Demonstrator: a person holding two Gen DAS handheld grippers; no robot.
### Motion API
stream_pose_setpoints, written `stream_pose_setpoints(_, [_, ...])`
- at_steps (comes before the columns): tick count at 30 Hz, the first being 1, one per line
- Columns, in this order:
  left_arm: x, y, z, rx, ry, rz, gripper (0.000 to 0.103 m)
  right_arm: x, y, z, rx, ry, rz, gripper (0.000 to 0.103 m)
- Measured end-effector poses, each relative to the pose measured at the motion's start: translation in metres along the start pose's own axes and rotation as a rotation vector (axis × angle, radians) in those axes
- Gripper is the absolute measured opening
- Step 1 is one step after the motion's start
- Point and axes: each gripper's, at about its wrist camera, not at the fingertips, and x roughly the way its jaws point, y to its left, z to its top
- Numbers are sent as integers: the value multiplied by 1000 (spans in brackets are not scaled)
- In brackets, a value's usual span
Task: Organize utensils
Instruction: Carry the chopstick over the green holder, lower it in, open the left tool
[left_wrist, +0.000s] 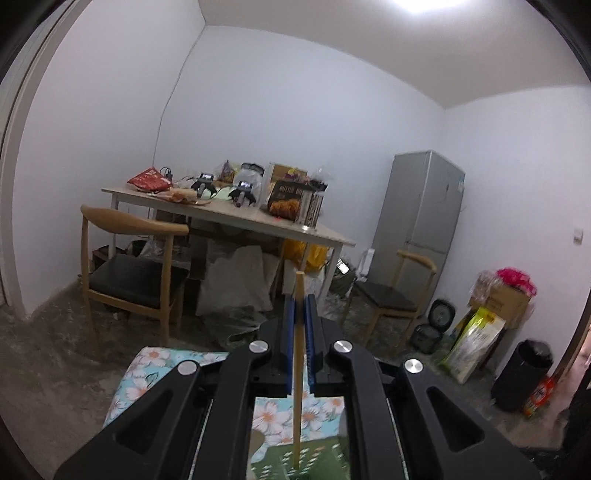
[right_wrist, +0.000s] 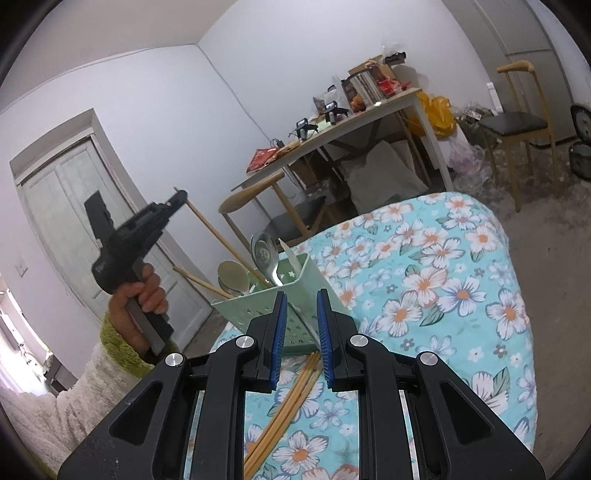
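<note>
Your left gripper (left_wrist: 299, 306) has its blue pads pressed together on a single wooden chopstick (left_wrist: 297, 369), which runs between the pads with its squared top end poking out past the fingertips and its lower end pointing down into the pale green utensil holder (left_wrist: 306, 458) at the bottom of the left wrist view. From the right wrist view the same gripper (right_wrist: 180, 197) sits up and to the left of the holder, held in your left hand (right_wrist: 138, 295) with a fuzzy green-cuffed sleeve (right_wrist: 122, 343) behind it, and the chopstick (right_wrist: 225, 240) slants from its tip down into the holder.

The holder (right_wrist: 295, 291) stands on the floral cloth (right_wrist: 443, 295), just ahead of your right gripper (right_wrist: 301, 321). In it you can see a metal spoon (right_wrist: 264, 254), a pale ladle-like spoon (right_wrist: 232, 277), a white utensil (right_wrist: 291, 256) and another chopstick (right_wrist: 199, 280) leaning out to the left.

Your right gripper's jaws stand apart with nothing between the pads; they hover above the cloth near the holder's front wall. Several loose chopsticks (right_wrist: 291, 398) lie on the cloth directly below and behind those pads, their far ends close to the holder's base.

Beyond the cloth there is a cluttered table (left_wrist: 236, 218), wooden chairs (left_wrist: 129, 266) and a grey fridge (left_wrist: 421, 206)
</note>
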Motion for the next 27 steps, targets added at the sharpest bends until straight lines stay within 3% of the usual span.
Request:
stream_pose_setpoints(6, [19,10,-19,-62,120,-42,10,-2,7,1,-26,9,-10,21])
stream_pose_setpoints(8, [17,12,-19,-73,127,-53,36,-2,10,4,-34,8,-8,22])
stream_pose_setpoints(11, [4,9,-17,-61,100,-58,49,4,20,11,-56,9,16,25])
stream_pose_setpoints(16, [-30,10,-14,-52,47,-51,53,32,50,28,-127,30,62,37])
stream_pose_setpoints(21, [-71,20,-27,-39,10,-32,53,87,81,50,-176,111,91,38])
stream_pose_setpoints(27, [-102,32,-63,-28,20,6,53,172,101,60,-177,264,-81,38])
